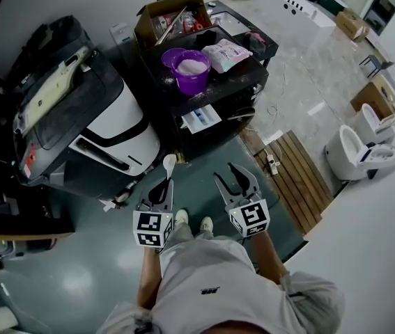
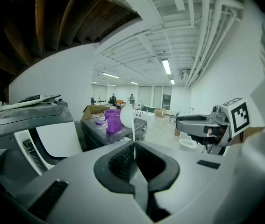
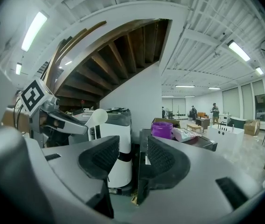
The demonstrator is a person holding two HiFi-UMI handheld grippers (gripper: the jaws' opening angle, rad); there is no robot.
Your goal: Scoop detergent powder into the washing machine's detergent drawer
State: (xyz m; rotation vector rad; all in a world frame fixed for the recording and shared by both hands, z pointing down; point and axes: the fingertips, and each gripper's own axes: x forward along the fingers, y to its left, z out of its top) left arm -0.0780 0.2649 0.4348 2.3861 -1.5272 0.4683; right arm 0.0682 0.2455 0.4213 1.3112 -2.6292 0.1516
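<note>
Grey showroom floor point(image 1: 79, 277) lies open between the person and a dark cart point(image 1: 242, 75), where a purple tub point(image 1: 190, 75) of white powder stands just beside the washing machine point(image 1: 113, 124). The left gripper point(image 1: 167, 181) pinches a white plastic spoon point(image 1: 170, 161) by its handle, bowl forward, apparently ready to scoop. The right gripper point(image 1: 235, 177) hangs spread and empty.

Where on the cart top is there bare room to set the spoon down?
Bare room for the spoon: only the front strip of the cart, ahead of the bucket and bag. Behind them the box crowds the top.
</note>
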